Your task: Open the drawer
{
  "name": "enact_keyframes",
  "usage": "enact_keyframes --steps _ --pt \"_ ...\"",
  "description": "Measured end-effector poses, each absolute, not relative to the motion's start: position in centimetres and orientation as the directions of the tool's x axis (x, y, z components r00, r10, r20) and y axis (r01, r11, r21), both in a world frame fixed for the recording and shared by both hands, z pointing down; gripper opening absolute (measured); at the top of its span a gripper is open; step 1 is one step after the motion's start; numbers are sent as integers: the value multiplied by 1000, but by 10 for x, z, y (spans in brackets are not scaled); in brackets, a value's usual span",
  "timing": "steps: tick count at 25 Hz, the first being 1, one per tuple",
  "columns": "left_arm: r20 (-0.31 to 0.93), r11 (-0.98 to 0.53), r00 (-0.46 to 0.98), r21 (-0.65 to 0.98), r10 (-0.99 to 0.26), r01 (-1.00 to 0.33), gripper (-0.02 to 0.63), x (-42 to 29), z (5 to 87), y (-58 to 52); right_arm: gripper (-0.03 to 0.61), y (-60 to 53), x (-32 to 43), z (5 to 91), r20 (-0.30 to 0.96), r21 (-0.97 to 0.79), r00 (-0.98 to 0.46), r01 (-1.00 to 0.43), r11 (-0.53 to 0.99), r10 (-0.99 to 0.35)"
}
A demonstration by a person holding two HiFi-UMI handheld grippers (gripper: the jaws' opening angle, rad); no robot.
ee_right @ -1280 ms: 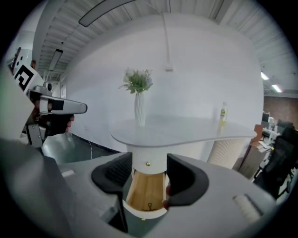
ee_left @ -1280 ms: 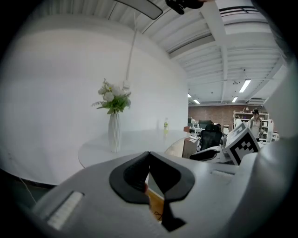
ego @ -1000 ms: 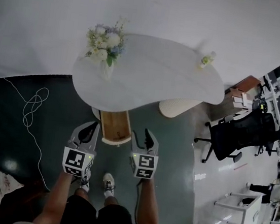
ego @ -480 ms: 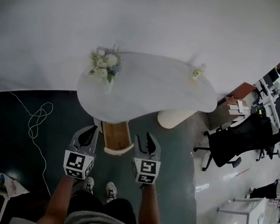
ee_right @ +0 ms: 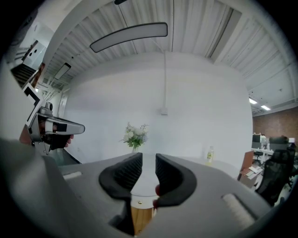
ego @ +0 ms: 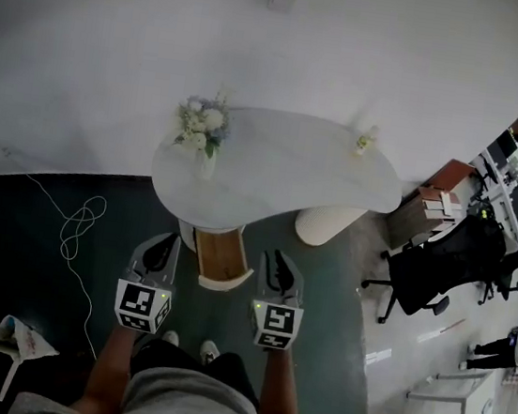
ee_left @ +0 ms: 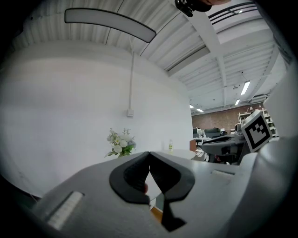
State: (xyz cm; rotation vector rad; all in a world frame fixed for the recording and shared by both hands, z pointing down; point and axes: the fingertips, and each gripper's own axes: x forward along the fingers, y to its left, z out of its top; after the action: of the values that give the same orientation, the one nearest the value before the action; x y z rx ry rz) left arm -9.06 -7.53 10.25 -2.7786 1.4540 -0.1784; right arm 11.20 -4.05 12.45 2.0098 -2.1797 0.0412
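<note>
The wooden drawer [ego: 221,258] stands pulled out from under the white table [ego: 283,171], towards me. Its wood front with a small knob [ee_right: 139,202] shows low between the right jaws, and a sliver of the wood [ee_left: 156,213] shows under the left jaws. My left gripper [ego: 160,255] hangs left of the drawer, apart from it, its jaws shut [ee_left: 149,153] on nothing. My right gripper [ego: 279,268] hangs right of the drawer, also apart. Its jaws [ee_right: 149,160] have just been closing and keep a narrow gap with nothing in it.
A vase of flowers [ego: 203,130] and a small bottle [ego: 364,139] stand on the table. A white cable [ego: 81,225] and a bag [ego: 20,336] lie on the dark floor at left. An office chair [ego: 443,245] and a low cabinet [ego: 429,210] stand at right.
Both grippers have risen and drawn back from the drawer, which stays pulled out. The table now looks farther away. The right jaws have narrowed.
</note>
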Motion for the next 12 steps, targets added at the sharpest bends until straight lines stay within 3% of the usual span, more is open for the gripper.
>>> enact_keyframes --steps 12 --pt "81 -559 553 -95 -829 -824 11 -97 91 -48 12 -7 106 103 91 120 -82 -988 93 -992"
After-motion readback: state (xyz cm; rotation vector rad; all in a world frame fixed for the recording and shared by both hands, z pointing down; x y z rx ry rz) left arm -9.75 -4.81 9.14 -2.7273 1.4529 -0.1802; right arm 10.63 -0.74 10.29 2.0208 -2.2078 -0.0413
